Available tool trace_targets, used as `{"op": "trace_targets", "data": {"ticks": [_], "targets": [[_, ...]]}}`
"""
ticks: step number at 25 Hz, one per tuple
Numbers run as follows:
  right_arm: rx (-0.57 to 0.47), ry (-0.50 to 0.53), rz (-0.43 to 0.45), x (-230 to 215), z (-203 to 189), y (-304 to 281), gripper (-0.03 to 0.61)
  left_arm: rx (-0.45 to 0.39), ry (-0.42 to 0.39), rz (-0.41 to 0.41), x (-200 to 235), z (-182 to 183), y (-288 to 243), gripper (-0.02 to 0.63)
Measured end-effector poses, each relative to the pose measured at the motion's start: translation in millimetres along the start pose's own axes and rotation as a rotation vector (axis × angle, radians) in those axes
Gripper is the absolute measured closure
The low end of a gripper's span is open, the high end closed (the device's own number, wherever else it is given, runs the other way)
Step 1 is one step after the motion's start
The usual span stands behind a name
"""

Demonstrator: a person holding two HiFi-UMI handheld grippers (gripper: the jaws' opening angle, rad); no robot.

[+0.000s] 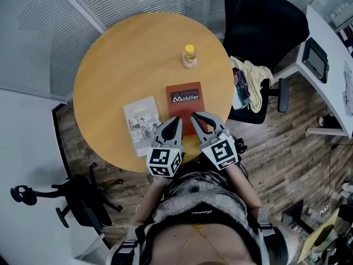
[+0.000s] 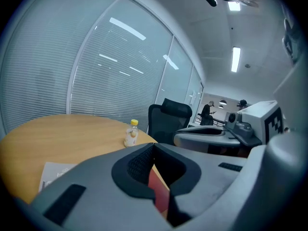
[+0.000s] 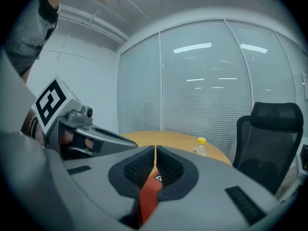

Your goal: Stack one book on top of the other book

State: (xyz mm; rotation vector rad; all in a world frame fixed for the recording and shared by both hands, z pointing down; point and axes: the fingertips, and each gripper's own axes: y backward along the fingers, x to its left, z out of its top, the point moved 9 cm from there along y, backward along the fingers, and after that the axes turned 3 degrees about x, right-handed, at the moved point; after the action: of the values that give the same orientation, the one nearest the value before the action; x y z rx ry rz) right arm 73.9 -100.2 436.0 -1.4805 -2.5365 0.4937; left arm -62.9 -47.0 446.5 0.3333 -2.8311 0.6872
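Head view: left tongs (image 1: pixel 177 120) and right tongs (image 1: pixel 194 116) both closed, empty, over near edge of red book (image 1: pixel 185 100); unopened, they'd just shove it away.

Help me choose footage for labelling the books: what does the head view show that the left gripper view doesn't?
Only the head view: the red book's full cover, the left gripper and right gripper seen whole from above, both shut and empty, the person's torso, and the wooden floor.
Only the left gripper view: ceiling lights and a distant person.
Both: the round table, the yellow-capped bottle, the grey book, the black chair, and at least a sliver of the red book.
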Motion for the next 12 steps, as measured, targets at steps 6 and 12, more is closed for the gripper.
{"op": "trace_targets", "data": {"ticks": [6,12], "targets": [[0.079,-0.018,-0.021,-3.2,-31.0,-10.2,0.552,0.077,0.019,0.018,14.7,-23.1,-7.5,0.592],[0.151,-0.077,-0.03,-9.0,-59.7,-17.9,0.552,0.145,0.01,0.051,27.2,-47.0,-16.4,0.592]]}}
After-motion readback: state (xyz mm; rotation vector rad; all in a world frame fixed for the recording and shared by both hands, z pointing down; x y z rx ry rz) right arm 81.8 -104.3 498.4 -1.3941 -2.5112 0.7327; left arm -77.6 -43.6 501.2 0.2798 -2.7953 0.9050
